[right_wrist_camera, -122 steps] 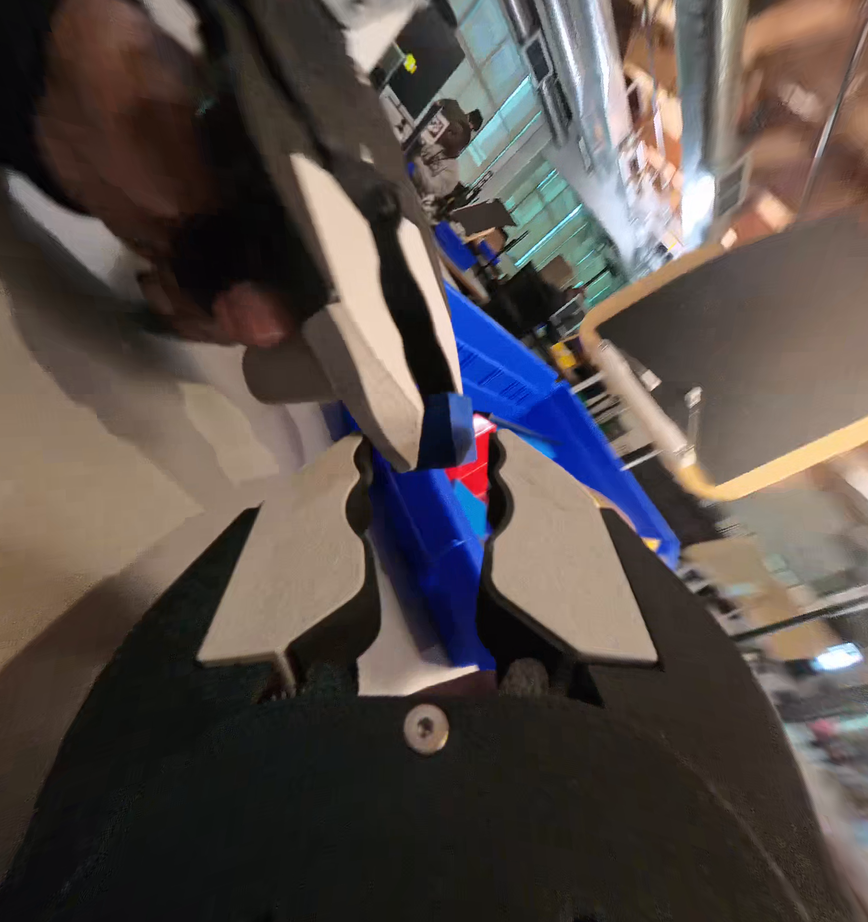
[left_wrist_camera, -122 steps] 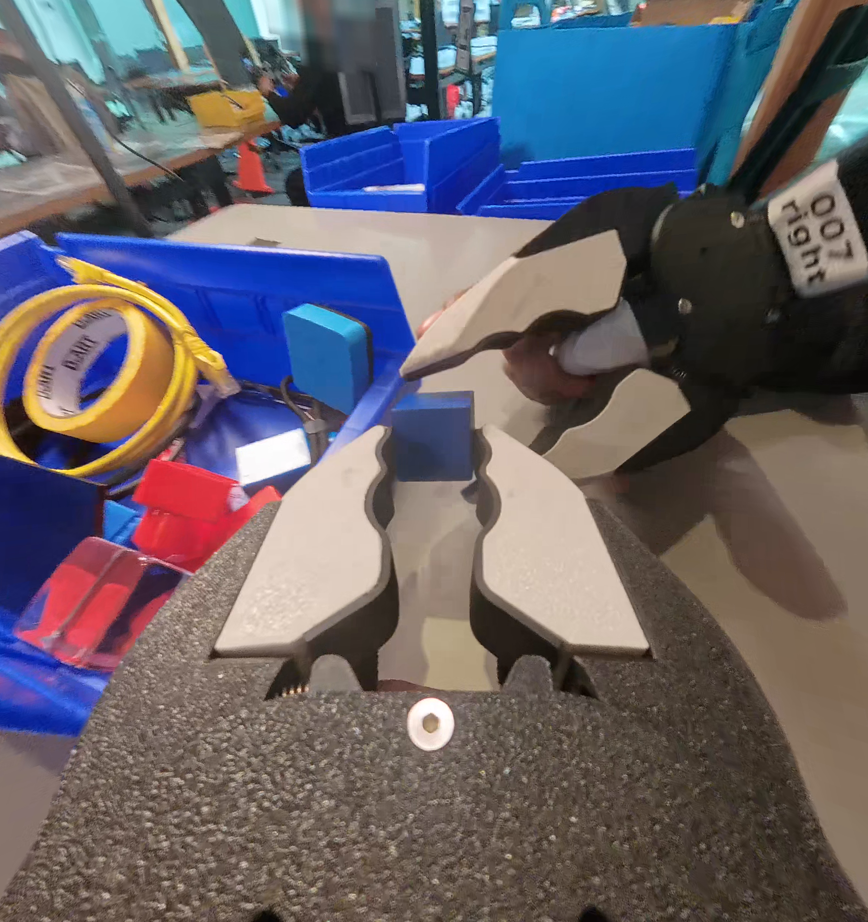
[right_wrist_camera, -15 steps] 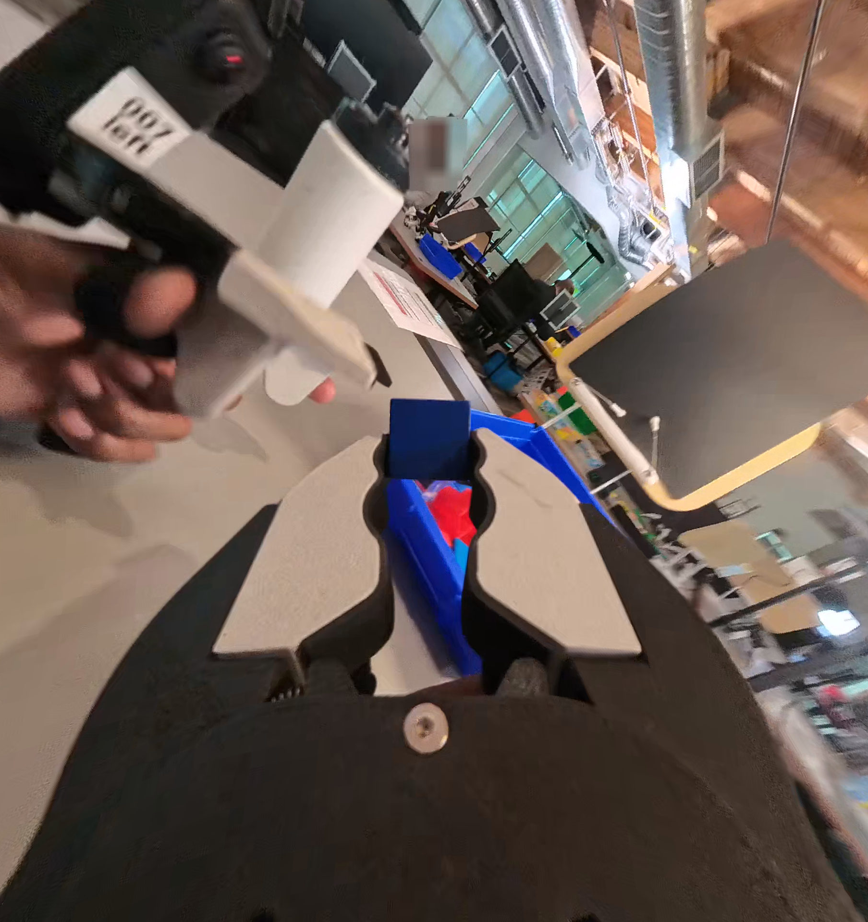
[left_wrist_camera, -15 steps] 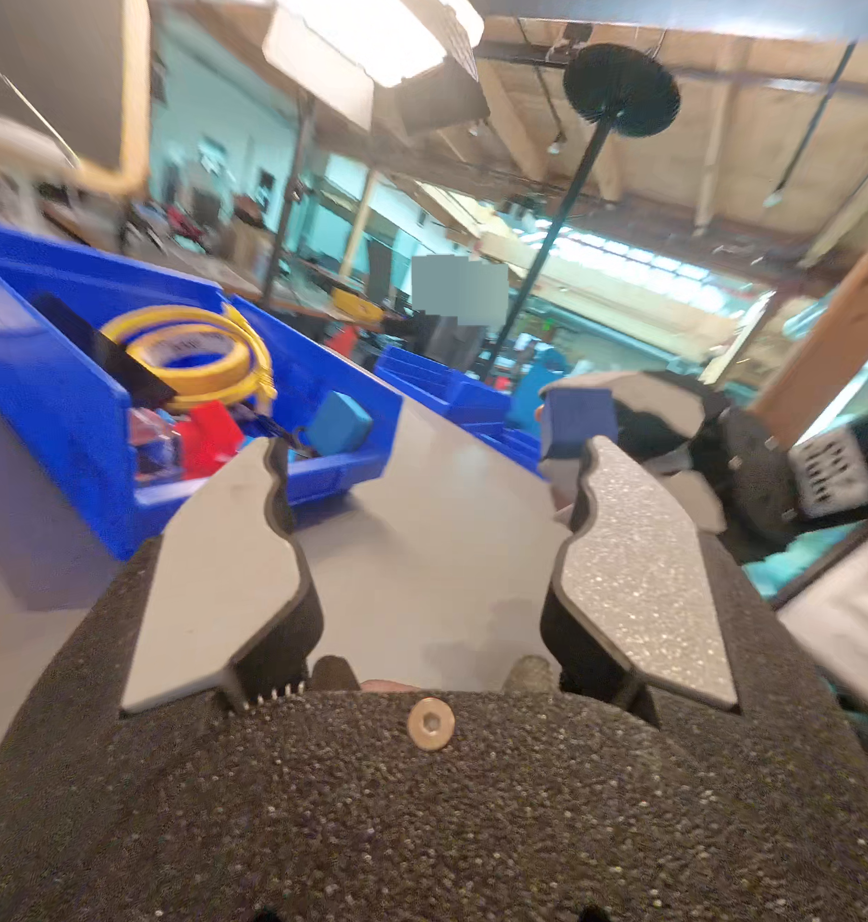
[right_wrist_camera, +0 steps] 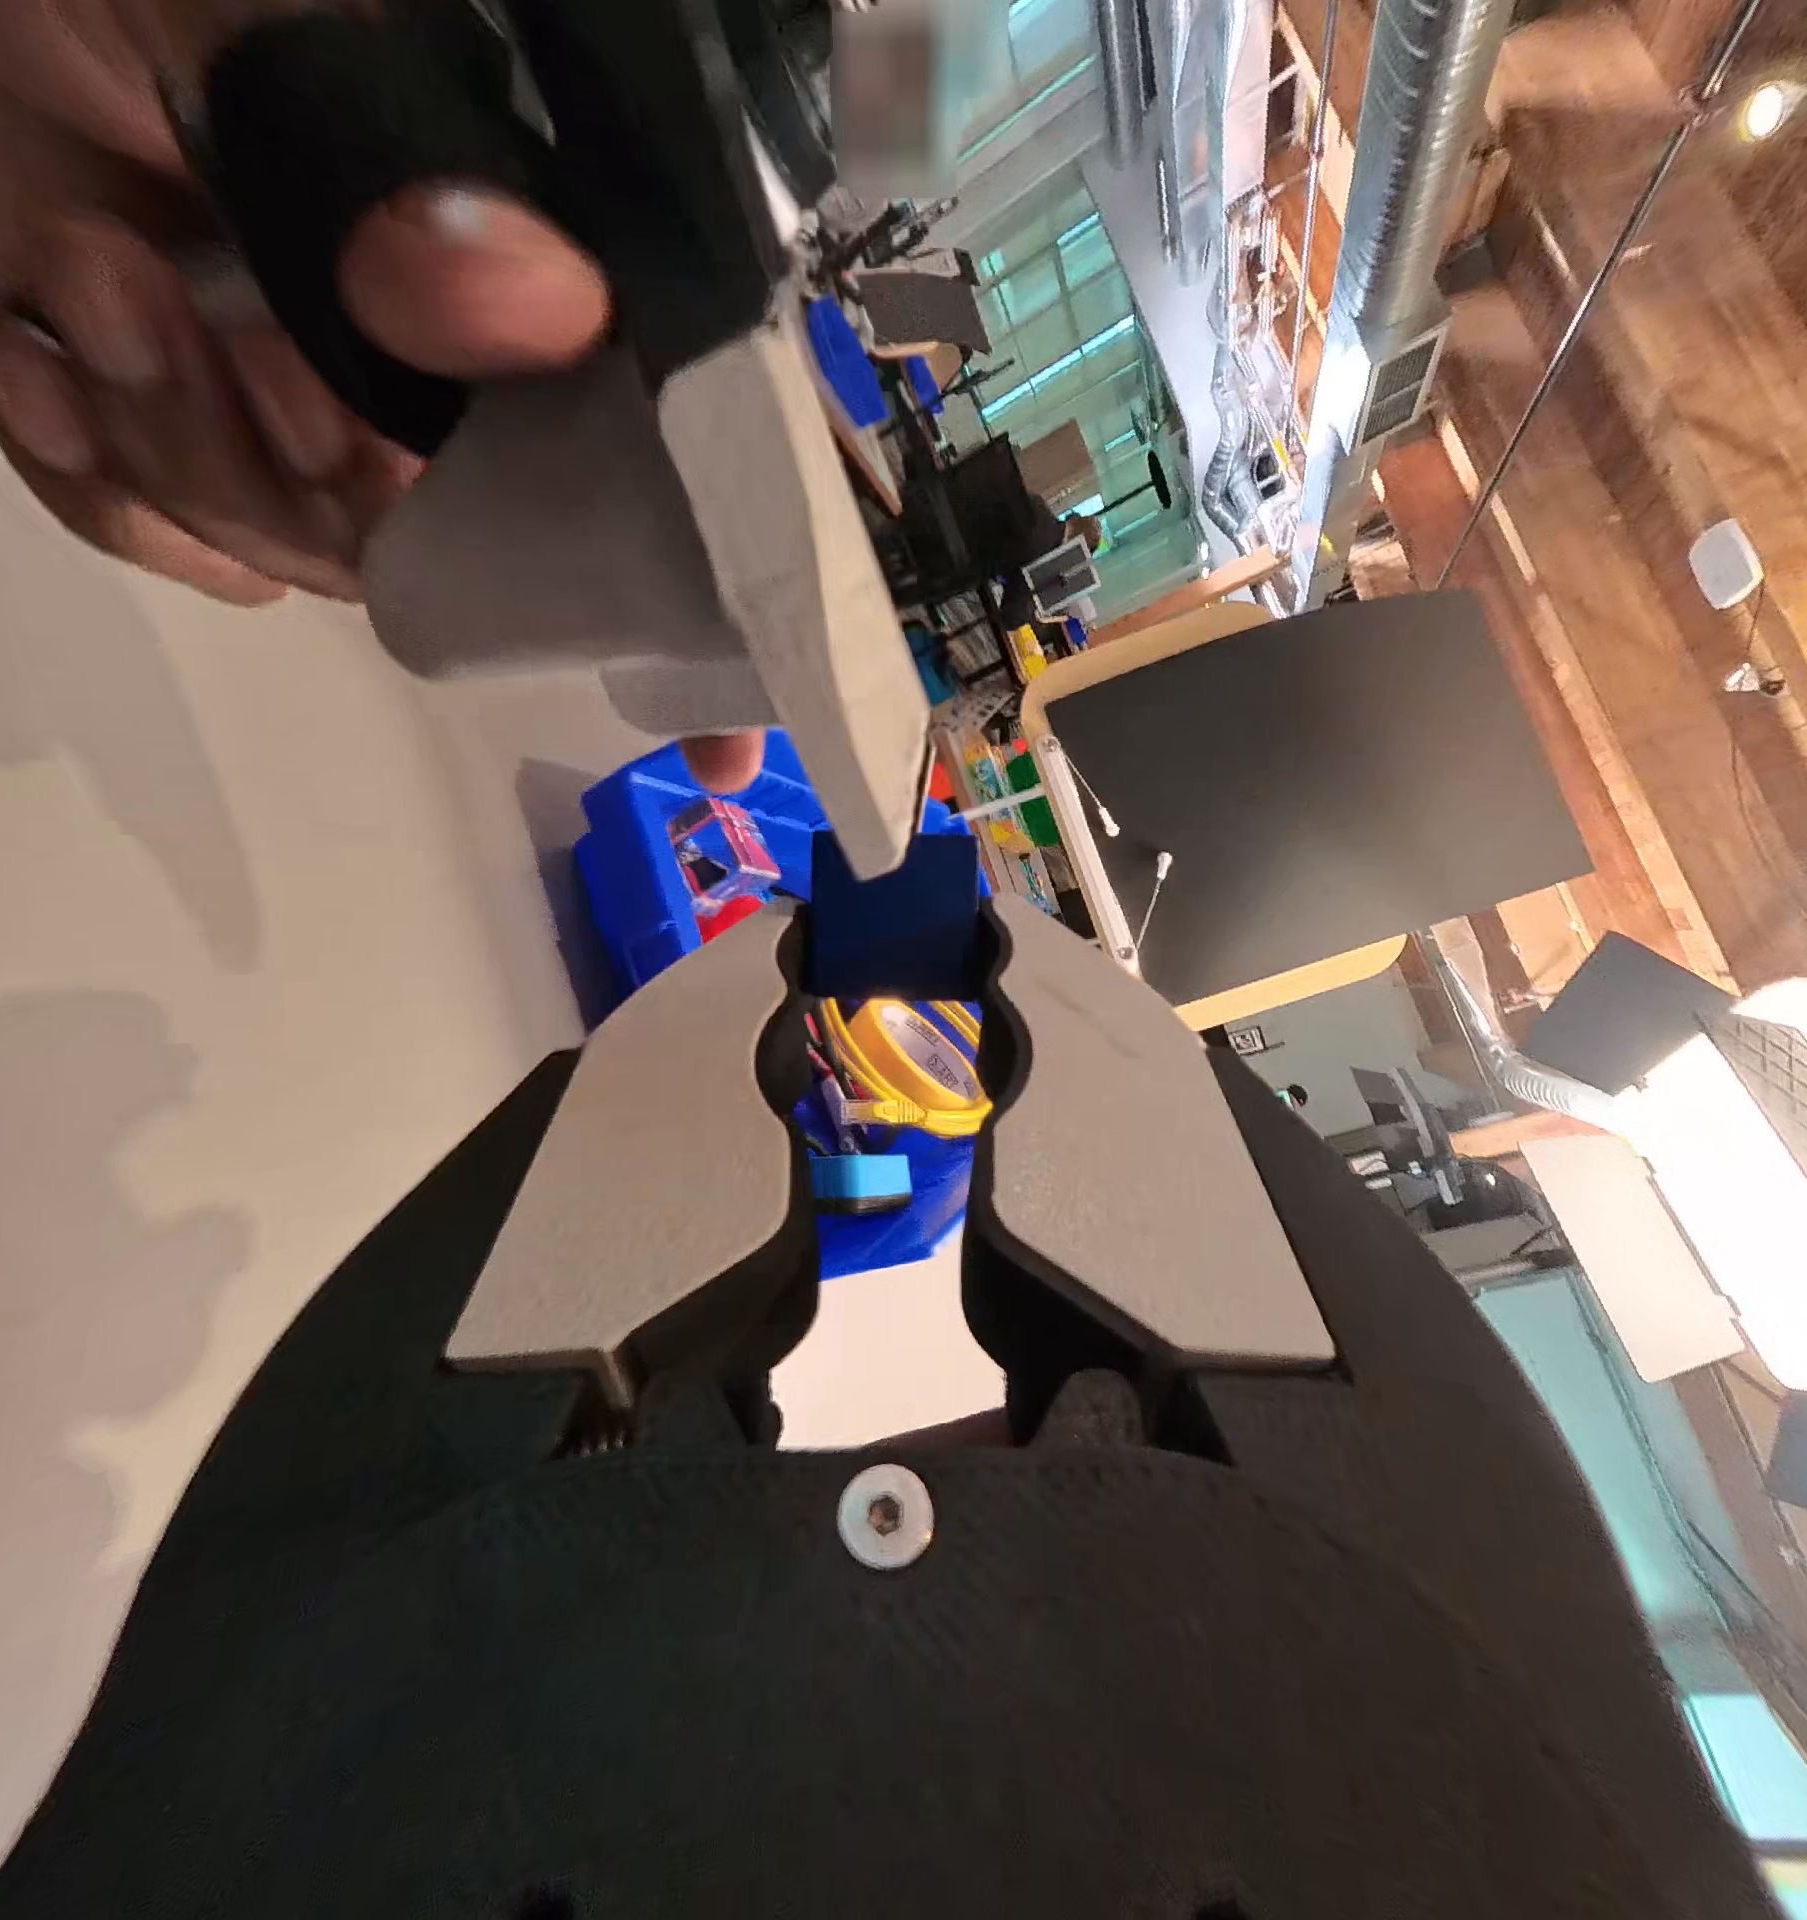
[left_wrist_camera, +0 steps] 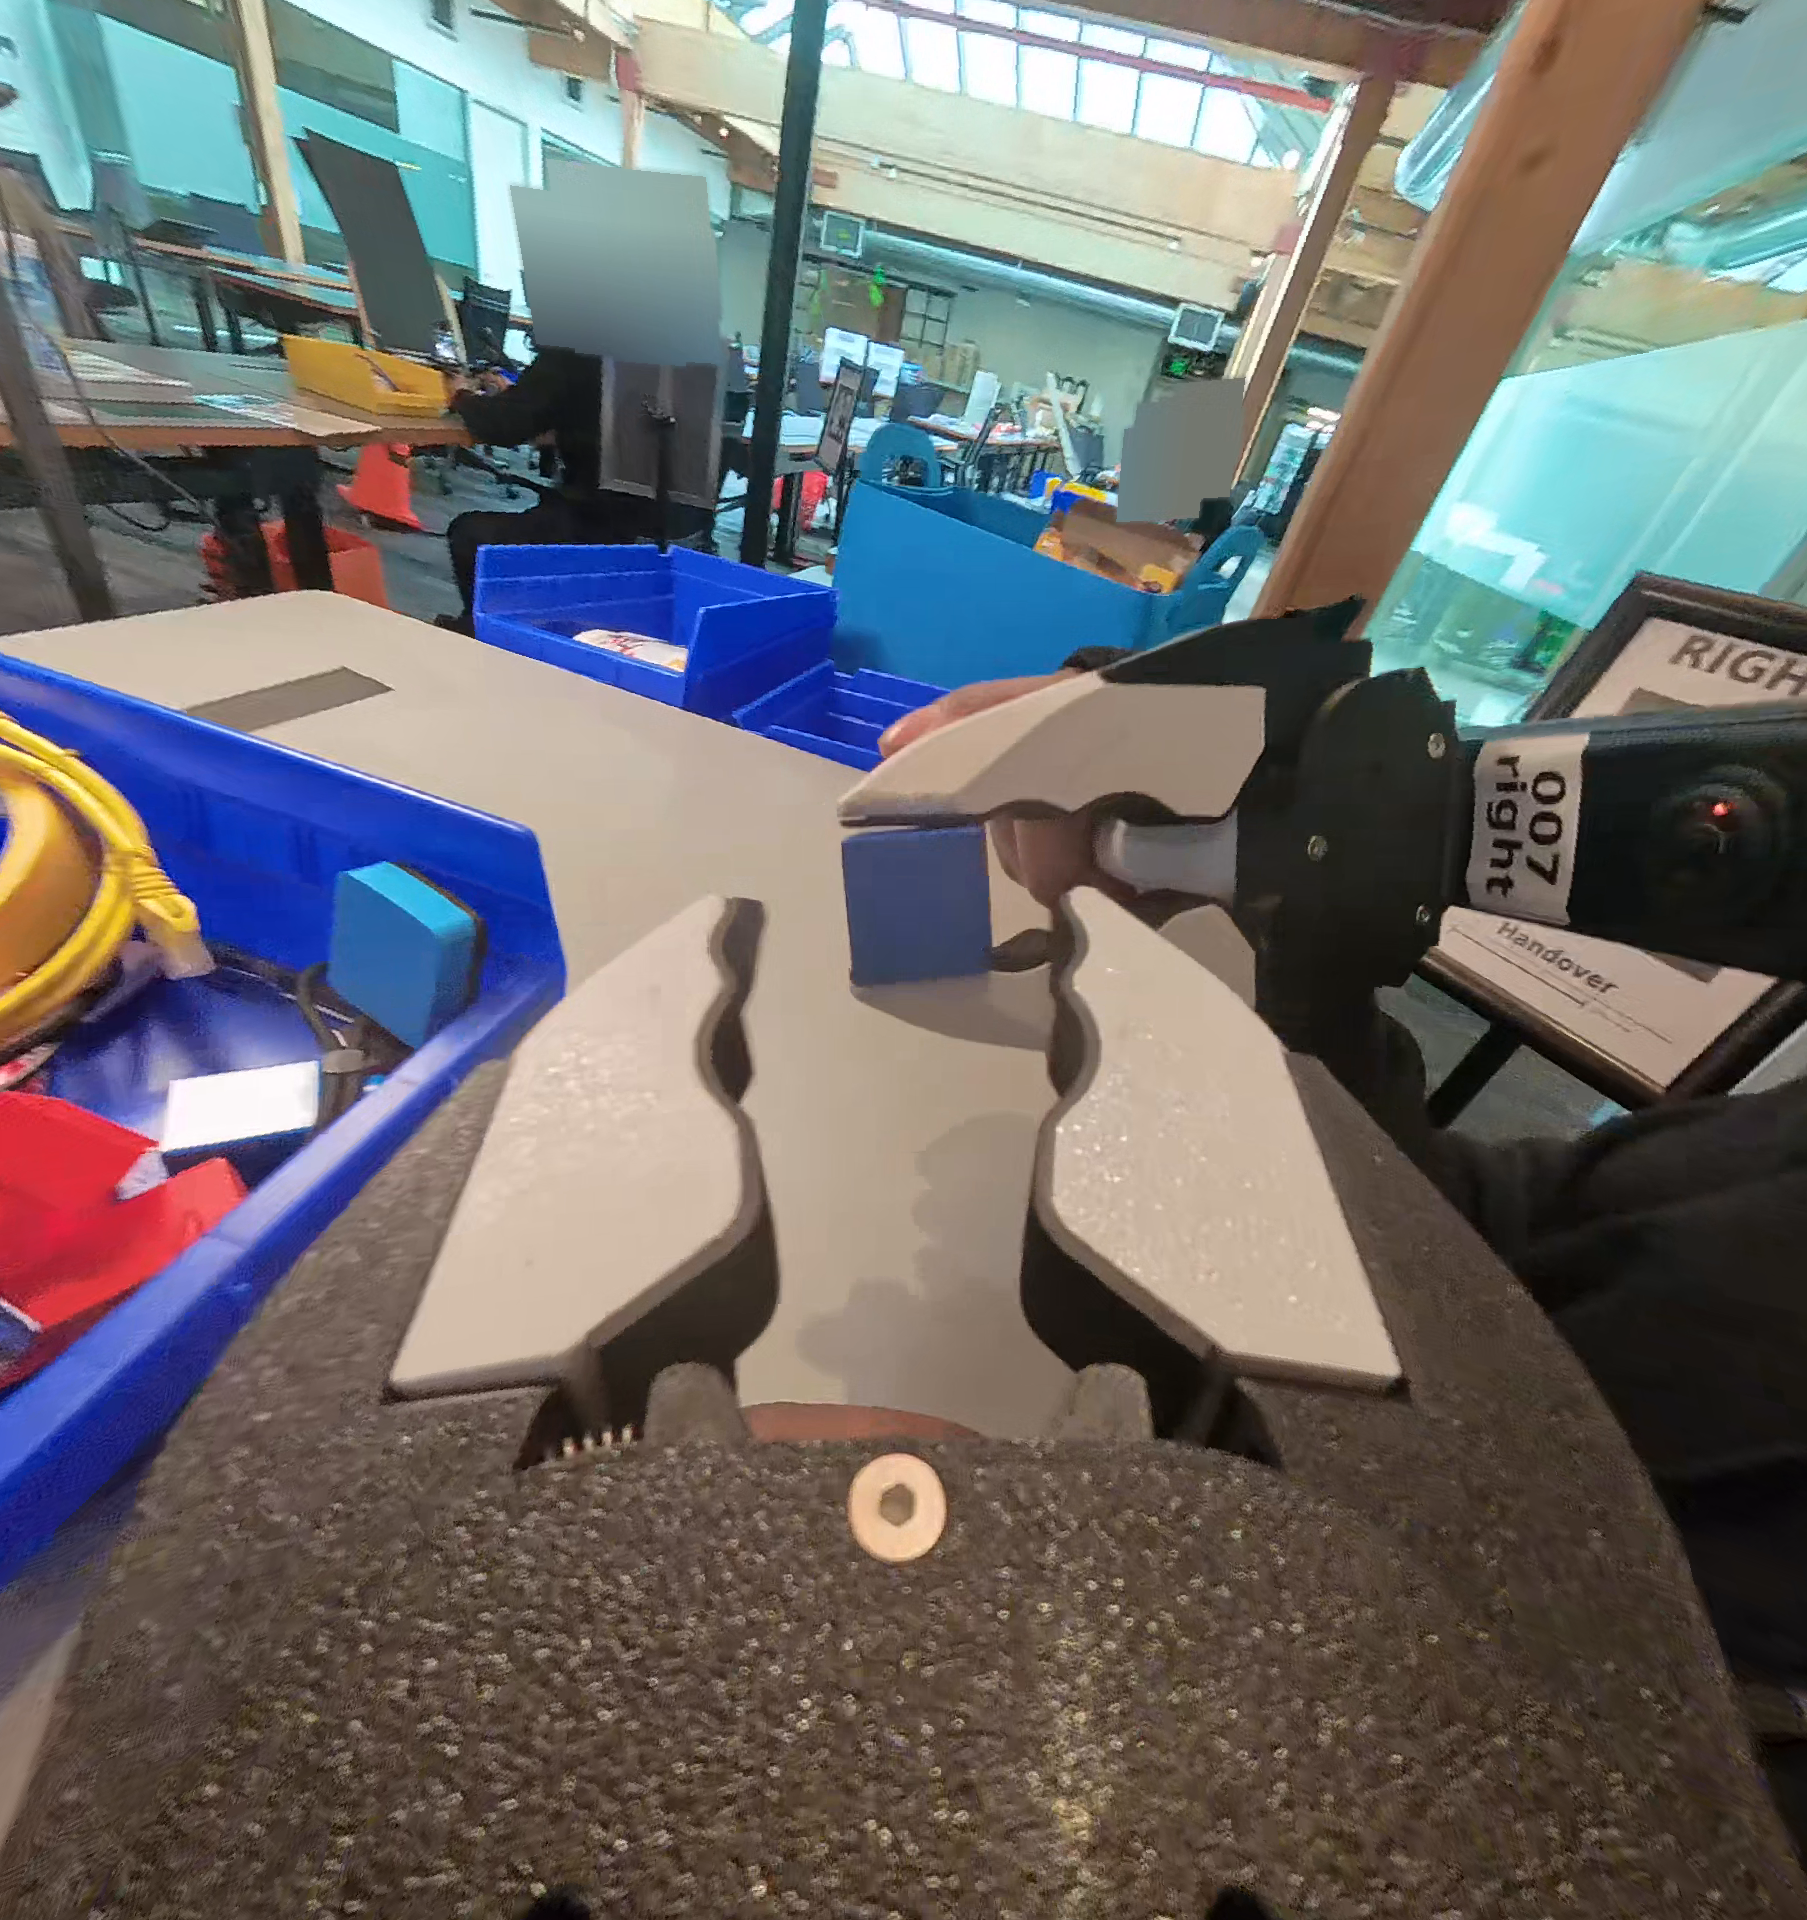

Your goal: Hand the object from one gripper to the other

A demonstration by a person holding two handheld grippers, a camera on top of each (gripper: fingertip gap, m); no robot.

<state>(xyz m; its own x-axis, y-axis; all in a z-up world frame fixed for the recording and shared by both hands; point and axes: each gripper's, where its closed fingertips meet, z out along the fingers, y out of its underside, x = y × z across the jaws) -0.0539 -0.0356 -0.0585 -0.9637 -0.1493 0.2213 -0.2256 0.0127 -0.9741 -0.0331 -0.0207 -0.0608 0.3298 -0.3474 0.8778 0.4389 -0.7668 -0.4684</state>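
While the right gripper (right_wrist_camera: 894, 925) clamps the blue cube (left_wrist_camera: 918, 904) between its fingertips above the grey table (left_wrist_camera: 608, 758), the left gripper (left_wrist_camera: 904, 925) is spread wide, its fingers flanking the cube without contact. White printed label on right gripper's body (left_wrist_camera: 1522, 836); framed printed sign (left_wrist_camera: 1647, 935) behind it. Blue bin (left_wrist_camera: 255, 821) at left holds yellow tape roll (right_wrist_camera: 904, 1055) bearing print.

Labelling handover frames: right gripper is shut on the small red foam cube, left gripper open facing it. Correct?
One error: the small foam cube is blue, not red. The left wrist view shows it clamped in the right gripper; the right wrist view shows the same grip. The left gripper is open facing it, as stated.
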